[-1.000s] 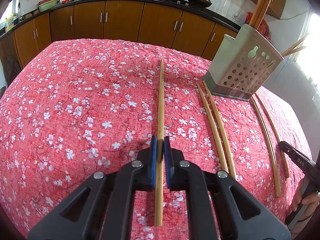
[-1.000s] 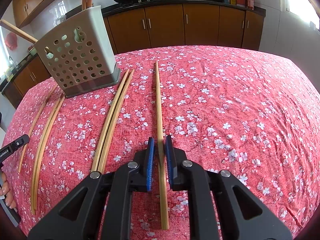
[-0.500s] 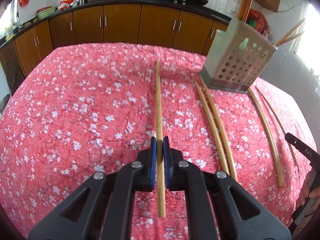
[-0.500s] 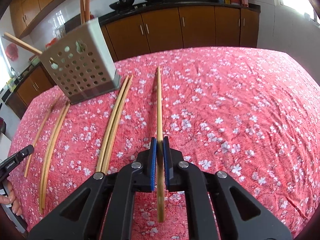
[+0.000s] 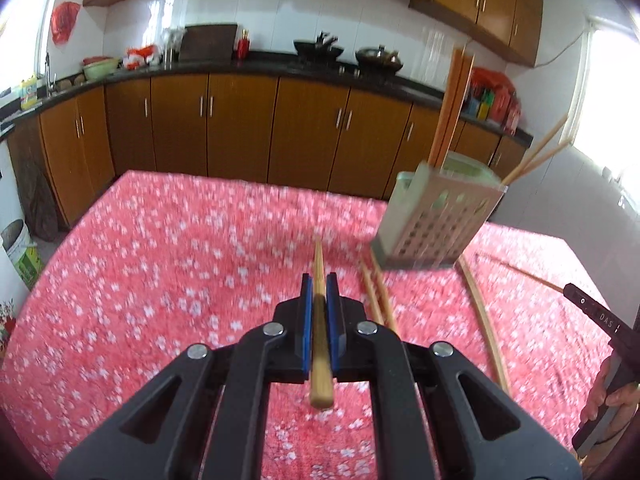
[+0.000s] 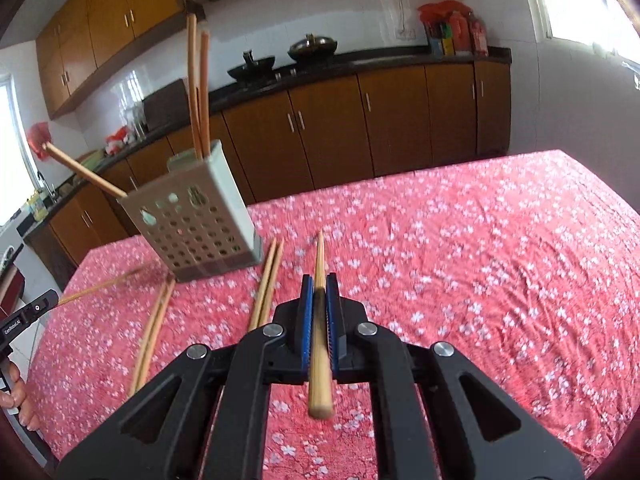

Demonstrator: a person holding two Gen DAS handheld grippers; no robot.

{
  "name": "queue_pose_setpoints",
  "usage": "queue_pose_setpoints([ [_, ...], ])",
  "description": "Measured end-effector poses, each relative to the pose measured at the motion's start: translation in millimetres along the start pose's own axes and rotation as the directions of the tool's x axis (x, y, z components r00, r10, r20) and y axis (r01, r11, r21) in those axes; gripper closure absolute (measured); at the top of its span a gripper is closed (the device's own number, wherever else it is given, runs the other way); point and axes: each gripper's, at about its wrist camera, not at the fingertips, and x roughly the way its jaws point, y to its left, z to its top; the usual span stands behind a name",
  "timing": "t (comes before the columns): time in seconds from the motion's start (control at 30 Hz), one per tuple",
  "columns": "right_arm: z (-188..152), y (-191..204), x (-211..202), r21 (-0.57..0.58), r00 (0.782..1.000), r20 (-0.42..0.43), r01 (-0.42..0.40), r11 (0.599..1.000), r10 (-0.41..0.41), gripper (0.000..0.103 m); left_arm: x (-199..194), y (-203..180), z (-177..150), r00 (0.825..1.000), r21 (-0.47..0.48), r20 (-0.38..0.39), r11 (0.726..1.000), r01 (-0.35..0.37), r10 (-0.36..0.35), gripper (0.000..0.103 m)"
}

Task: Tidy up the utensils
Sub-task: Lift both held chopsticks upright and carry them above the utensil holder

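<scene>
My left gripper (image 5: 319, 280) is shut on a wooden chopstick (image 5: 320, 344), lifted off the red floral tablecloth (image 5: 160, 264). My right gripper (image 6: 319, 280) is shut on another chopstick (image 6: 319, 344), also lifted. The grey perforated utensil holder (image 5: 436, 220) stands on the table with several chopsticks upright in it; it shows to the left in the right wrist view (image 6: 192, 224). A pair of chopsticks (image 5: 378, 296) lies beside the holder, also in the right wrist view (image 6: 266, 284). More chopsticks (image 5: 484, 320) lie on its other side (image 6: 154, 324).
Brown kitchen cabinets (image 5: 240, 128) and a dark counter with woks run behind the table. The other gripper's tip shows at the right edge of the left wrist view (image 5: 600, 320) and at the left edge of the right wrist view (image 6: 24, 316).
Both grippers have risen and tilted up with their chopsticks, lifting them off the cloth. The view now takes in the cabinets and wall. The holder looks farther off.
</scene>
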Motion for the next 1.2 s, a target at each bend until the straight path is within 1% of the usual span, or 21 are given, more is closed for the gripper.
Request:
queue_pose_setpoints([
  [0.1, 10, 2, -7, 0.000, 0.999, 0.043, -0.010, 1.000, 0.010, 0.096, -12, -3, 14, 0.999, 0.000, 0.049, 1.000, 0.008, -0.008, 0.095],
  [0.33, 28, 9, -20, -0.013, 0.993, 0.112, -0.028, 1.000, 0.029, 0.096, -28, -6, 36, 0.995, 0.019, 0.102, 1.000, 0.022, -0.023, 0.095],
  [0.47, 44, 18, -35, -0.027, 0.984, 0.165, -0.056, 0.998, 0.060, 0.096, -41, -11, 49, 0.990, 0.039, 0.127, 0.998, 0.050, -0.055, 0.095],
  [0.57, 60, 27, -46, -0.029, 0.973, 0.207, -0.096, 0.995, 0.100, 0.096, -54, -19, 58, 0.985, 0.061, 0.147, 0.995, 0.080, -0.088, 0.095],
  [0.67, 77, 36, -60, -0.035, 0.954, 0.262, -0.144, 0.989, 0.148, 0.096, -68, -32, 68, 0.975, 0.086, 0.177, 0.989, 0.119, -0.133, 0.095],
  [0.7, 84, 40, -64, -0.039, 0.944, 0.286, -0.161, 0.986, 0.165, 0.096, -72, -37, 72, 0.971, 0.094, 0.187, 0.987, 0.132, -0.148, 0.095],
  [0.77, 94, 47, -73, -0.046, 0.925, 0.329, -0.185, 0.982, 0.189, 0.096, -80, -49, 82, 0.960, 0.108, 0.210, 0.980, 0.166, -0.186, 0.095],
  [0.8, 100, 52, -78, -0.053, 0.912, 0.357, -0.197, 0.979, 0.202, 0.096, -85, -57, 88, 0.951, 0.117, 0.228, 0.976, 0.184, -0.207, 0.095],
  [0.87, 112, 62, -84, -0.061, 0.888, 0.404, -0.214, 0.975, 0.220, 0.096, -90, -66, 97, 0.940, 0.127, 0.257, 0.972, 0.197, -0.224, 0.095],
  [0.9, 115, 63, -86, -0.062, 0.880, 0.419, -0.220, 0.973, 0.226, 0.096, -93, -73, 104, 0.932, 0.132, 0.281, 0.971, 0.200, -0.230, 0.095],
  [0.93, 122, 69, -87, -0.068, 0.863, 0.448, -0.227, 0.972, 0.233, 0.096, -95, -77, 110, 0.927, 0.132, 0.296, 0.971, 0.200, -0.231, 0.095],
  [1.03, 133, 81, -83, -0.082, 0.832, 0.507, -0.212, 0.974, 0.224, 0.096, -96, -86, 130, 0.912, 0.118, 0.340, 0.972, 0.202, -0.230, 0.095],
  [1.1, 140, 88, -76, -0.084, 0.817, 0.535, -0.202, 0.976, 0.215, 0.096, -93, -91, 142, 0.905, 0.113, 0.366, 0.975, 0.190, -0.218, 0.095],
  [1.13, 140, 90, -74, -0.085, 0.813, 0.544, -0.196, 0.977, 0.210, 0.096, -90, -95, 148, 0.901, 0.118, 0.385, 0.979, 0.166, -0.199, 0.095],
  [1.2, 143, 96, -60, -0.087, 0.806, 0.563, -0.165, 0.982, 0.185, 0.096, -81, -99, 155, 0.902, 0.125, 0.396, 0.983, 0.132, -0.172, 0.095],
])
